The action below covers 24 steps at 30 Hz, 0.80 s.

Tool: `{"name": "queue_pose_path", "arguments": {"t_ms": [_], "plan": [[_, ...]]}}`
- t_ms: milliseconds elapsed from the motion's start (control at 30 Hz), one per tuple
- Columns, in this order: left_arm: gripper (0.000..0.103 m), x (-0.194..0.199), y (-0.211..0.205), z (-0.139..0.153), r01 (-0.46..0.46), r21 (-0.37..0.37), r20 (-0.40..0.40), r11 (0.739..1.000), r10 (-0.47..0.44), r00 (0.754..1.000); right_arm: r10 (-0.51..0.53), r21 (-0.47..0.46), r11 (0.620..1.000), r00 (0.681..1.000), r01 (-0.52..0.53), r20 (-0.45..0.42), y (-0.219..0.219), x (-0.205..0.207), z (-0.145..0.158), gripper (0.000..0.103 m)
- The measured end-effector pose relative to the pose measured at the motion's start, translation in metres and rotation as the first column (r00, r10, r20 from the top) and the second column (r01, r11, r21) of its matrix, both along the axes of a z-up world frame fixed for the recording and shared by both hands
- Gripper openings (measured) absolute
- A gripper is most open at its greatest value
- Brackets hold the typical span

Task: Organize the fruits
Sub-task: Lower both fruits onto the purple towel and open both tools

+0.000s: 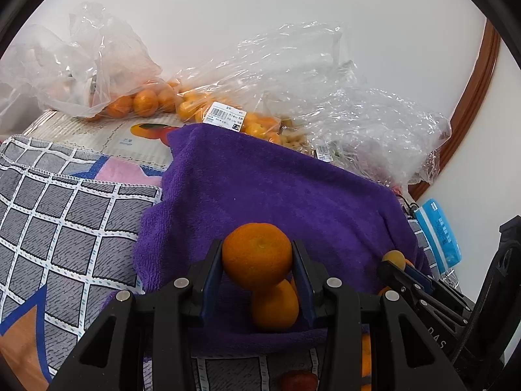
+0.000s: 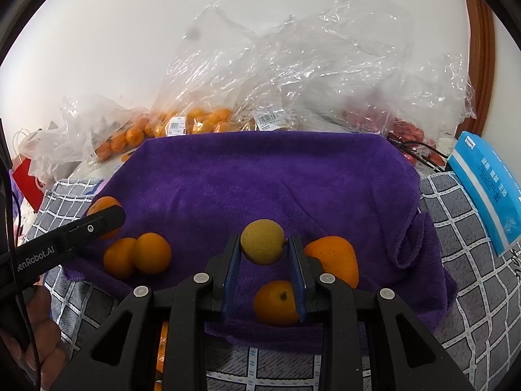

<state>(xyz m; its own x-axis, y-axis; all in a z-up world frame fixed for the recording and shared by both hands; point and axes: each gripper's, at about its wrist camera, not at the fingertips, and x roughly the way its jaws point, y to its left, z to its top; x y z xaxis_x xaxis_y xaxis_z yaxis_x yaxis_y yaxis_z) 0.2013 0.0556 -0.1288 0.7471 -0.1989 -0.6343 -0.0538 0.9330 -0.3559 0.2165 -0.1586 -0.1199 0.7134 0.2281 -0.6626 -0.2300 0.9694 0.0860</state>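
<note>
Lettering "enRobot.AI" marks left gripper [image 2: 107, 218] arm.

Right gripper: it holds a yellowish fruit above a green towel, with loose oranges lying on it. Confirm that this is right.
One thing is wrong: the towel is purple, not green. The right wrist view shows the right gripper shut on the yellowish fruit above it, with loose oranges lying on it.

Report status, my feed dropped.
Left claw shut on round orange mandarin. Right claw shut on small yellowish round fruit. Four orange fruits loose on purple towel.
</note>
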Motion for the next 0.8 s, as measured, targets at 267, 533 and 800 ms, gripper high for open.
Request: {"name": "queue_pose_path", "arguments": {"t_ms": [267,533,800], "plan": [[0.039,0.000,0.001,0.000,0.000,-0.003,0.000,1.000,0.000,1.000,0.005,0.016,1.000,1.000,-0.005,0.000,-0.001,-0.001,0.000,0.033],[0.039,-0.002,0.001,0.001,-0.001,-0.016,0.002,1.000,0.001,1.000,0.015,0.040,0.999,0.999,-0.017,0.045,-0.004,-0.008,0.008,0.038],[0.044,-0.010,0.006,0.009,-0.009,-0.054,0.046,0.998,0.011,0.999,-0.013,0.036,0.999,0.998,0.011,0.068,-0.006,-0.011,0.012,0.039]]}}
